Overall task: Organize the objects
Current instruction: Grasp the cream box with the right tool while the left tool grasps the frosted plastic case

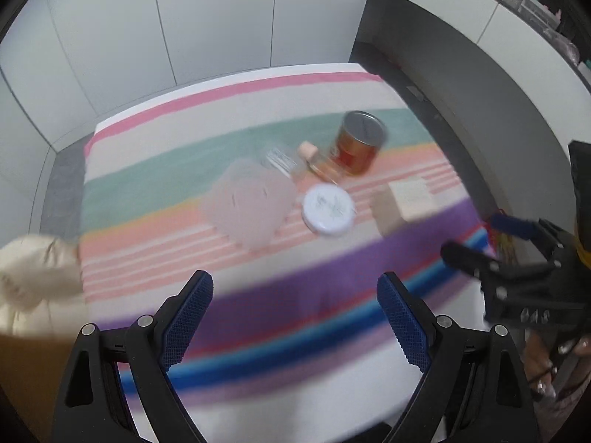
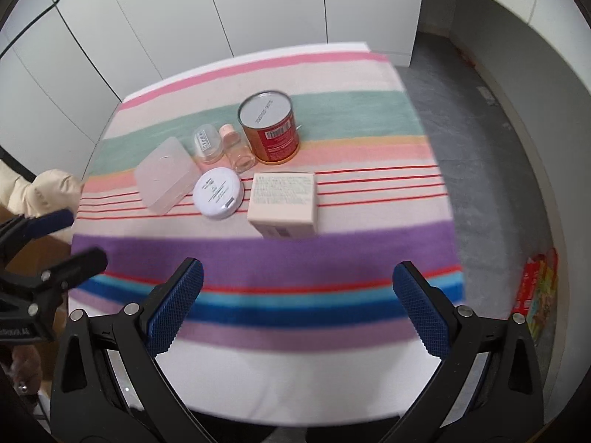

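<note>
Fingers of your left gripper (image 1: 295,317) and right gripper (image 2: 297,310) stand wide and empty because nothing is picked yet, while the can (image 2: 269,127), round tin (image 2: 218,192) and box (image 2: 283,199) sit clustered mid-tabletop (image 2: 332,243).

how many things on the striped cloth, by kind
Red can: 1
Cream carton box: 1
Round white tin: 1
Clear flat plastic case: 1
Small clear bottles: 2, one with a pink cap, one with a label
Total: 6
</note>
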Demonstrator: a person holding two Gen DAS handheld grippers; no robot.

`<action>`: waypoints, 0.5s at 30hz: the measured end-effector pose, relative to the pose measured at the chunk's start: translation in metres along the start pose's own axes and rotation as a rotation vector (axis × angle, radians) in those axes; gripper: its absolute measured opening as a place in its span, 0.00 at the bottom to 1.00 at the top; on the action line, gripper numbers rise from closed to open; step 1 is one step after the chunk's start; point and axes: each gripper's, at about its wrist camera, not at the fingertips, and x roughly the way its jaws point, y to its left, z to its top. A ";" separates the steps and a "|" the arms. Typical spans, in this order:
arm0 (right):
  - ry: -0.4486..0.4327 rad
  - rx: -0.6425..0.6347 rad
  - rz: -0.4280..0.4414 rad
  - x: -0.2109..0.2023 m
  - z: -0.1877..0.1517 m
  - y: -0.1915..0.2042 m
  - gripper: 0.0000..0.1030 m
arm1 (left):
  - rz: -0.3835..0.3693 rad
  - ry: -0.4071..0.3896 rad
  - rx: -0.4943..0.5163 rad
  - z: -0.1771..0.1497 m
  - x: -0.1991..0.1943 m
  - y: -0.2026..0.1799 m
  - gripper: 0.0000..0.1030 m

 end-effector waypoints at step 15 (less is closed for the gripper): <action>0.040 0.002 0.024 0.078 0.026 0.015 1.00 | -0.008 0.107 0.155 0.055 0.098 0.027 0.99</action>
